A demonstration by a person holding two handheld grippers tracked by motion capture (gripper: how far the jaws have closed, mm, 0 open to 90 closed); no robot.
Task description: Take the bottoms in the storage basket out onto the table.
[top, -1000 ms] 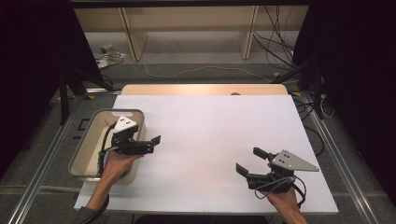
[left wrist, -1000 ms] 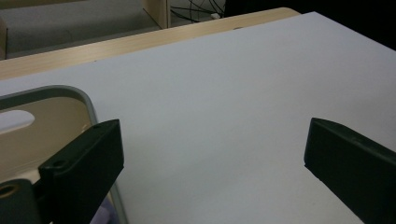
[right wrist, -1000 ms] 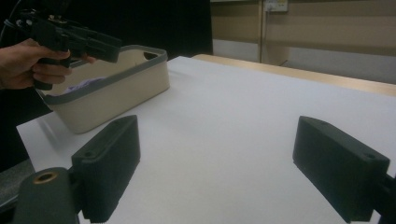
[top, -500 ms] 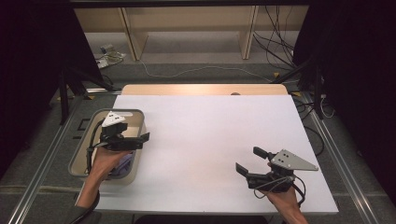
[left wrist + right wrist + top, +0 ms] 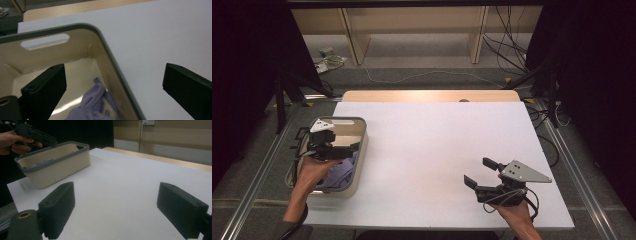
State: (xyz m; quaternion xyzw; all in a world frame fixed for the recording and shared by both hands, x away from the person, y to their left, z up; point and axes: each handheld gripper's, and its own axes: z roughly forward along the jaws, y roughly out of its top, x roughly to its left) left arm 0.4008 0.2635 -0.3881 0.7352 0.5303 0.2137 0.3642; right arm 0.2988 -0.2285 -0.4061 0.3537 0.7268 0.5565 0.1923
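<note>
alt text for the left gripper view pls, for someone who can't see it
Two open black jaws of the left gripper straddle the long rim of a cream bin with a grey edge. A crumpled lilac cloth lies inside it, and the white table spreads beyond.

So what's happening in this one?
A person holds a gripper in each hand at a white table. The left gripper hovers over a cream bin at the table's left edge, its fingers open with one inside the bin and the other beyond its rim; a purple cloth lies in the bin. The right gripper, also open, rests over bare table near the front right, holding nothing.
</note>
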